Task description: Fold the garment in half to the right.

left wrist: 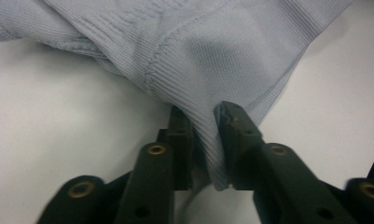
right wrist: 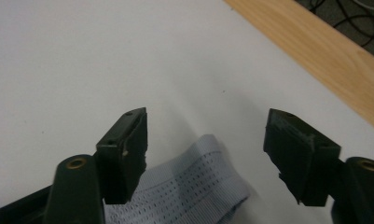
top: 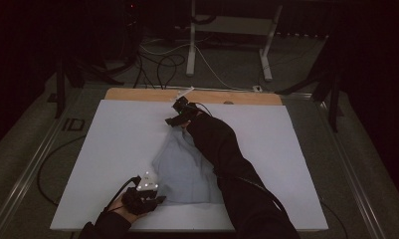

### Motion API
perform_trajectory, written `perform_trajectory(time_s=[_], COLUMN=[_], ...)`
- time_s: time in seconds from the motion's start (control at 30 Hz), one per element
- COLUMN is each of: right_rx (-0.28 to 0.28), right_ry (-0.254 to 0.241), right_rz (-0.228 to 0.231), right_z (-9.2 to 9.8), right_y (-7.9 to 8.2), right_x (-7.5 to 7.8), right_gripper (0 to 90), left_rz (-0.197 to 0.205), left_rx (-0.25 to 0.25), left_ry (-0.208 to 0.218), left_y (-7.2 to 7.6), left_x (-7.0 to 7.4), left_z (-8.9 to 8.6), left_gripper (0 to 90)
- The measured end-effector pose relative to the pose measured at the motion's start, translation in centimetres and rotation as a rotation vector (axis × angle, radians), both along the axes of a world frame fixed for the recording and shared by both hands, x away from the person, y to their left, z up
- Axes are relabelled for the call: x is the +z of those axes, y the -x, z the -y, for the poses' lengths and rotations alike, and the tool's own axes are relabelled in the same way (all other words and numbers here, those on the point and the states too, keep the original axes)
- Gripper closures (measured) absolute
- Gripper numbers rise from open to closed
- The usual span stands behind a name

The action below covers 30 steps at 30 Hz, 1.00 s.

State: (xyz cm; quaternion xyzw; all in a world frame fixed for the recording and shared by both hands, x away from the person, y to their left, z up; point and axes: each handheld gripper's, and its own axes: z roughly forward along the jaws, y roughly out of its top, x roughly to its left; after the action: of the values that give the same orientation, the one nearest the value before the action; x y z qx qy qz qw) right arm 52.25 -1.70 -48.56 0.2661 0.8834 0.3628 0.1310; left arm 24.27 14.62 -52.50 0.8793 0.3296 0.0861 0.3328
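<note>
While the left gripper point(left wrist: 204, 140) pinches the near hem of the pale blue knit garment point(top: 184, 167) lying mid-table on the white sheet point(top: 112, 144), the right gripper point(right wrist: 205, 140) stands wide around the far ribbed edge point(right wrist: 194, 186), ready to stretch it flat.

The garment point(left wrist: 184, 51) you worked on was pale blue knitted cloth, finely ribbed and matt, with a raised stitched seam; its band point(right wrist: 194, 186) showed rows of tiny holes. Your left hand-held gripper point(left wrist: 204, 135) had matt black plastic jaws with brass-coloured metal rivets, and the right hand-held gripper point(right wrist: 205, 149) looked the same, its pads scuffed. The desk point(top: 266, 129) was smooth, matt white, edged with light, grained wood point(right wrist: 324, 56).
</note>
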Motion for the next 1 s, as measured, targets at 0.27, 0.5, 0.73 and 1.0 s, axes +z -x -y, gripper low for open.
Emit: perform_trajectory(time_s=[0.27,0.5,0.73,1.0], right_rx=[-0.015,-0.026,-0.021,0.008], right_ry=[0.061,0.12,0.157,0.172], right_rz=[-0.024,-0.032,-0.045,-0.038], right_z=[-0.8,-1.5,-2.0,-2.2], right_y=[-0.5,-0.8,-0.7,-0.5], right_x=[-1.4,-2.3,-2.9,-2.7], right_gripper=[38.8,47.1,60.5,83.2], left_rz=[0.0,0.001,0.002,0.008], left_rx=[0.004,-0.002,-0.003,-0.01], left_ry=[0.014,0.021,0.022,0.038], left_y=[-0.1,-0.1,-0.1,-0.1], left_x=[0.1,0.2,0.2,0.3], left_z=[0.0,0.2,0.1,0.0], left_gripper=[86.2,86.5,86.6,86.6])
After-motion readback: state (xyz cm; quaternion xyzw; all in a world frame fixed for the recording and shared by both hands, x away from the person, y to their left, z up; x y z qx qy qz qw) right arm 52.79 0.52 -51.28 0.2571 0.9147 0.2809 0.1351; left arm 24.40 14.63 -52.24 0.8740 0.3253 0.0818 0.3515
